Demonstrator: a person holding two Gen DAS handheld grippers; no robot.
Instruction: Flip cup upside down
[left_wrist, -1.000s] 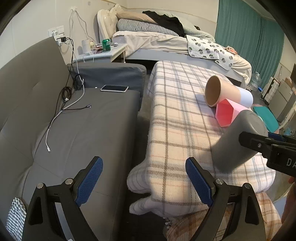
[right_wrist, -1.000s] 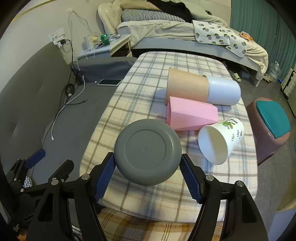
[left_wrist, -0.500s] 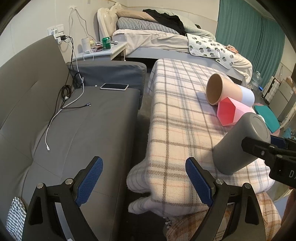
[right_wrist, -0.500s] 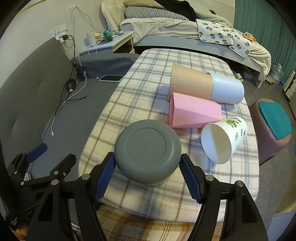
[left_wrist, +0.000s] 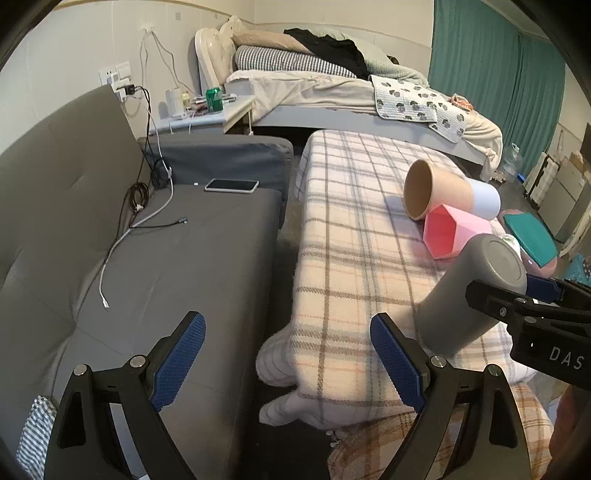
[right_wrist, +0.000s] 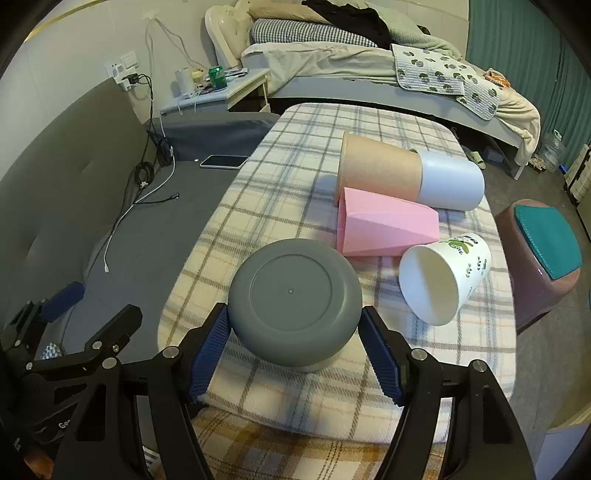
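Note:
My right gripper is shut on a grey cup; its flat base faces the camera. In the left wrist view the grey cup is tilted, base up and to the right, its lower end on or just above the plaid blanket. The right gripper's fingers clamp it near the base. My left gripper is open and empty, low over the gap between sofa and table. A brown-and-white cup, a pink cup and a white leaf-print cup lie on their sides.
A grey sofa stands left of the table, with a phone and cables on it. A bed and a bedside table are behind. A stool with a teal cushion stands to the right.
The grey cup has turned more upright with its base up and come down closer to the blanket. The left gripper has barely moved.

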